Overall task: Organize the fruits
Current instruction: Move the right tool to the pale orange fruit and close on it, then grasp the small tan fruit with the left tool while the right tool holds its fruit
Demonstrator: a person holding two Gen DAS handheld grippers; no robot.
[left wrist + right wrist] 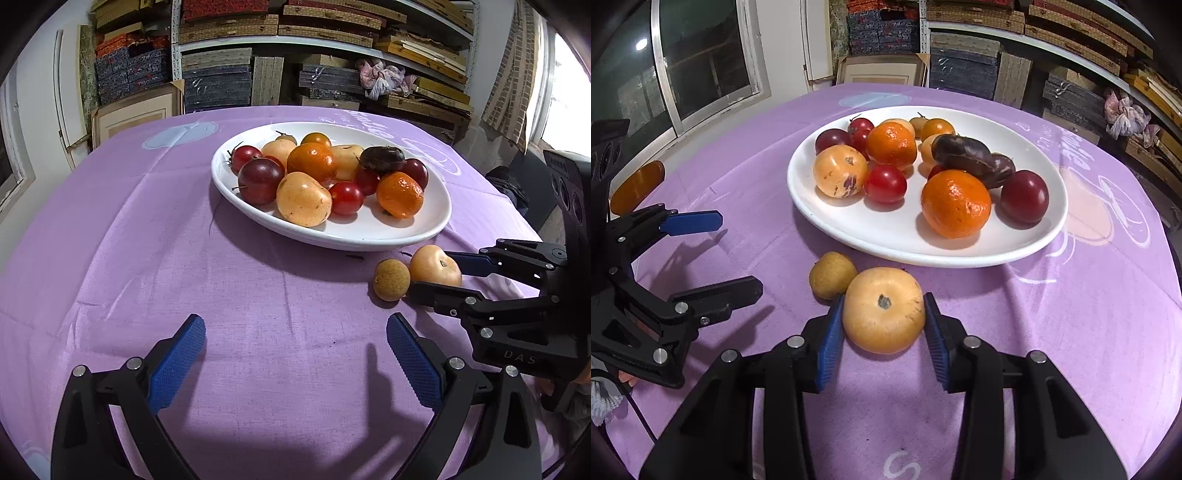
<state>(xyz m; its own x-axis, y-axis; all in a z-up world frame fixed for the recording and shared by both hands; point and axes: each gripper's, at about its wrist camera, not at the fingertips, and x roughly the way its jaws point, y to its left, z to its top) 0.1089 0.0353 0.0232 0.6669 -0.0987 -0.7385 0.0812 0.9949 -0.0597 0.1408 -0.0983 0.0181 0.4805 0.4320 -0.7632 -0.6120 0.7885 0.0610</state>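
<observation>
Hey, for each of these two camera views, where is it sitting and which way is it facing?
Left wrist: on the left gripper, facing the plate over bare cloth; own open fingers show, right gripper at right.
Right wrist: on the right gripper, looking down at the pale fruit between its pads; left gripper at left.
Shared: plate, pale fruit, small brown fruit.

Pale yellow fruit (883, 310) beside plate (923, 254)

A surface (1071, 350) draped in a lilac printed cloth (147, 240) fills both views. Directly on it: a white oval plate (871, 236) at centre, and below it a pale orange fruit (884, 310) touching a small brown longan (831, 275).
</observation>
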